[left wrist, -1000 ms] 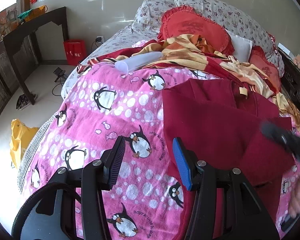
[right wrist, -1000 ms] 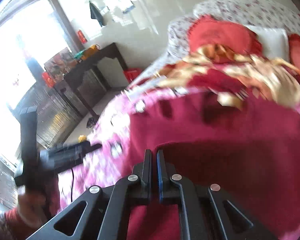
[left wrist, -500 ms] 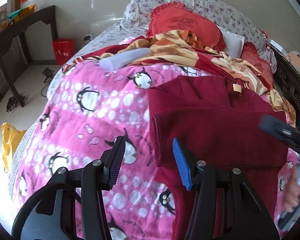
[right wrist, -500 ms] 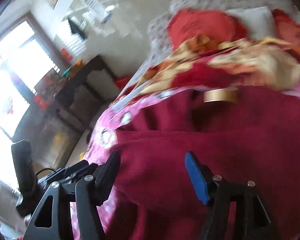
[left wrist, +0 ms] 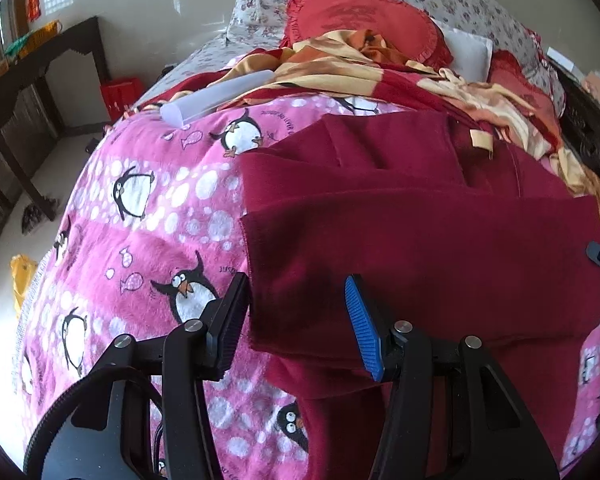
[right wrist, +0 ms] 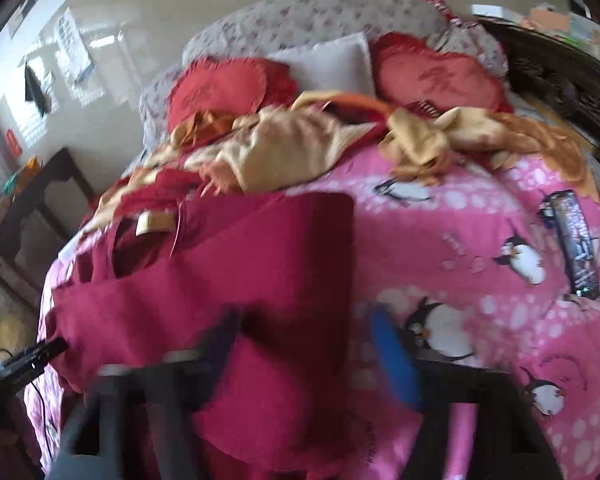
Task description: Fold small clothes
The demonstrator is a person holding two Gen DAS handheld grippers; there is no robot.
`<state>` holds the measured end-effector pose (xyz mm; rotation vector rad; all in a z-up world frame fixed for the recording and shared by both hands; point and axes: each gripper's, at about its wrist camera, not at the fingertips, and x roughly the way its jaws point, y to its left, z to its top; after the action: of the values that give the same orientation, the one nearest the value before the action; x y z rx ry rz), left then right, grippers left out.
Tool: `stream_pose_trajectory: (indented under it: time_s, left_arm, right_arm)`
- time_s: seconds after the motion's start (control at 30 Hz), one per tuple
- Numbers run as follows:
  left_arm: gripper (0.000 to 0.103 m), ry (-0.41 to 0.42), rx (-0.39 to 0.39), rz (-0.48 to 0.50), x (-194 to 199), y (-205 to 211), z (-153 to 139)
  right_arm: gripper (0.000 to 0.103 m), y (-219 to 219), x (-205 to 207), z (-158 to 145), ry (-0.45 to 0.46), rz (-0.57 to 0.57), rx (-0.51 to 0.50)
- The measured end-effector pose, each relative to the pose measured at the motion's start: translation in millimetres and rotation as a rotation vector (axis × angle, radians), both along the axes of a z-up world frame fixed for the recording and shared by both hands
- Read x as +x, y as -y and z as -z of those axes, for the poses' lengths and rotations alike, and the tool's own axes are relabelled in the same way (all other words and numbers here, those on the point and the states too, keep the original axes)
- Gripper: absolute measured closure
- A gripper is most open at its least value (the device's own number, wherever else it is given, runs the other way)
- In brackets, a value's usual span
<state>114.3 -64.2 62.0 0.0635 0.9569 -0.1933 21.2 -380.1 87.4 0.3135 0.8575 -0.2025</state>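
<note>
1. The dark red garment point(left wrist: 400, 240), a soft, matte, fleecy cloth, lies folded into a broad band on the bed, with a cream label point(left wrist: 482, 138) near its 12 o'clock edge.
2. It rests on a plush pink blanket point(left wrist: 148, 216) printed with penguins, fish and white dots.
3. The left gripper point(left wrist: 296, 316) hovers at the garment's 6 o'clock side, its ribbed black and blue pads partly apart with nothing pinched between them.
4. The right gripper point(right wrist: 308, 348) is blurred over the garment's 3 o'clock edge; its jaws are closing, cloth lies between them, and no firm pinch is visible.
5. At 12 o'clock lie a crumpled yellow-and-red sheet point(left wrist: 340, 68) and a frilled red cushion point(left wrist: 360, 16).
6. A flat black remote point(right wrist: 574, 248) lies at 3 o'clock.
</note>
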Motion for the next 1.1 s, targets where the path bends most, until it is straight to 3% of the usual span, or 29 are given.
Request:
stream_pose_trajectory:
  time_s: [0.03,0.13,0.3,0.5,0.67,0.8,0.9,1.0,1.07,1.1]
  left_arm:
    - [0.053,0.003,0.008,0.002,0,2,0]
    - [0.051,0.002,0.012,0.015,2,6,3]
    - [0.05,-0.014,0.034,0.028,3,14,14]
    - [0.05,-0.008,0.044,0.031,0,10,8]
    - [0.05,0.018,0.031,0.027,-13,0,-4]
    - [0.05,0.0,0.023,0.029,-23,-5,2]
    - [0.05,-0.013,0.049,0.036,-29,-4,12]
    - [0.05,-0.036,0.071,0.041,-33,-4,21]
    - [0.05,-0.029,0.07,0.041,-36,-5,20]
    - [0.05,-0.025,0.071,0.041,-38,-6,18]
  right_arm:
    - [0.081,-3,-3,-2,0.009,-0.004,-0.02]
    - [0.089,3,-14,-6,0.029,-0.005,-0.041]
    - [0.089,22,-14,12,0.005,0.063,-0.001]
    - [0.088,18,-28,-8,0.03,0.074,0.0]
    - [0.085,-12,-53,-29,0.065,-0.039,-0.032]
    - [0.085,-30,-53,-8,0.001,-0.099,-0.057]
    - [0.086,-24,-46,22,-0.081,-0.059,-0.075]
    - [0.085,-19,-49,22,-0.071,-0.03,-0.04]
    - [0.079,-26,-53,13,-0.066,-0.038,-0.07]
    - [0.065,-30,-56,8,-0.059,-0.048,-0.086]
